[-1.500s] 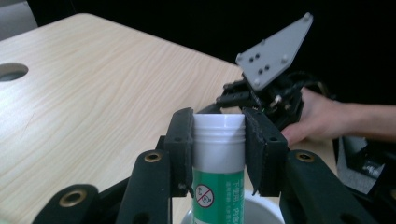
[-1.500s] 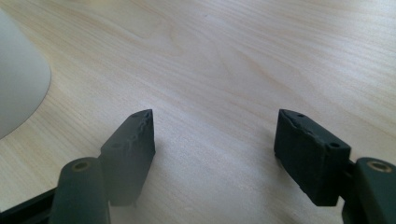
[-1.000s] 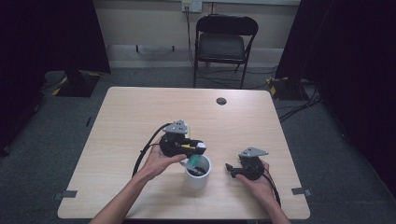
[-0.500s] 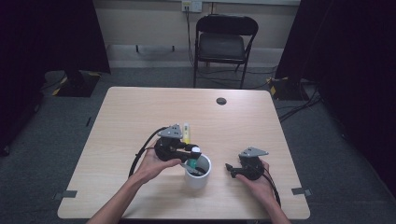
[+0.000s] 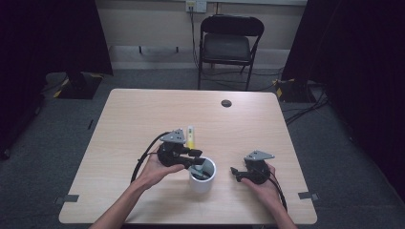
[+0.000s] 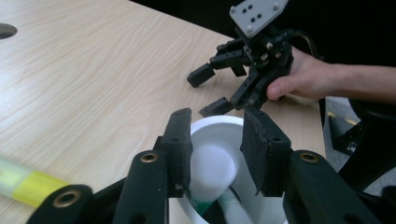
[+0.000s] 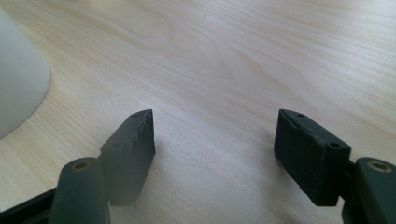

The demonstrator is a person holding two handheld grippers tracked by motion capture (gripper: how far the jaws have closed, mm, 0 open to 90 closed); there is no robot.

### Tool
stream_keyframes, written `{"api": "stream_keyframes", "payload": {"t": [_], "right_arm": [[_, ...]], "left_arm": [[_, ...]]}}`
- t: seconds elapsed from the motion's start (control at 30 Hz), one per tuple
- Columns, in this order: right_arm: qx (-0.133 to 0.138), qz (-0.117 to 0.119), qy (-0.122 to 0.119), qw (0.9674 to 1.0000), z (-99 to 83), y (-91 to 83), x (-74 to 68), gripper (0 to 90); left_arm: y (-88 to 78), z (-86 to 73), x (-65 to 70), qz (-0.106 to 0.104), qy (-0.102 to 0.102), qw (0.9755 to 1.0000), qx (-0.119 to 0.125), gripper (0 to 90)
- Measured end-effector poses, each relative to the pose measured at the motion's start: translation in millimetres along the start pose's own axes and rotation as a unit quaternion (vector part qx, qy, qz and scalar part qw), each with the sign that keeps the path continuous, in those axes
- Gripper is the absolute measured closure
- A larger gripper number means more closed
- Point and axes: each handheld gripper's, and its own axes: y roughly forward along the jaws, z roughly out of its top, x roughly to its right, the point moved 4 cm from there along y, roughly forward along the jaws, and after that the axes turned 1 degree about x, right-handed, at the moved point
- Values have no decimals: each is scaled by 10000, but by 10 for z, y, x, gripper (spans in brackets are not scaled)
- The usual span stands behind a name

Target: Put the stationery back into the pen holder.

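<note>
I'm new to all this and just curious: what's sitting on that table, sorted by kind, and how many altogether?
White cup: 1
Markers standing in the cup: 2
Yellow marker lying on the table: 1
Hand-held grippers, left and right: 2
Total: 6

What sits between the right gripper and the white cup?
Nothing: bare wood tabletop separates the right gripper from the white cup, in the high view.
</note>
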Motion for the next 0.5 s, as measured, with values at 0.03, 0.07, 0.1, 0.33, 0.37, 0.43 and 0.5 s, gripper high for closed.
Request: {"api": "stream_keyframes", "payload": {"t": [0.03, 0.07, 0.1, 0.33, 0.37, 0.43, 0.5], "right_arm": [[1, -1, -9, 10000, 1, 0, 2, 282], [3, -1, -8, 10000, 1, 1, 1, 282], [1, -1, -6, 10000, 1, 1, 1, 282], [2, -1, -7, 10000, 1, 1, 1, 282], [2, -1, -7, 10000, 1, 1, 1, 282], [2, -1, -7, 10000, 1, 1, 1, 282], [2, -1, -7, 10000, 1, 1, 1, 282]], "left_arm": [[-14, 9, -6, 8, -1, 10000, 25, 595], [-29, 16, -12, 22, 3, 10000, 33, 594], [-39, 21, -17, 47, -33, 10000, 63, 584], [-150, 23, -116, 165, -176, 9993, 296, 529], [-167, 21, -128, 191, -194, 9991, 329, 526], [-194, 12, -156, 223, -228, 9988, 371, 519], [-220, -4, -182, 283, -262, 9985, 384, 516]]}}
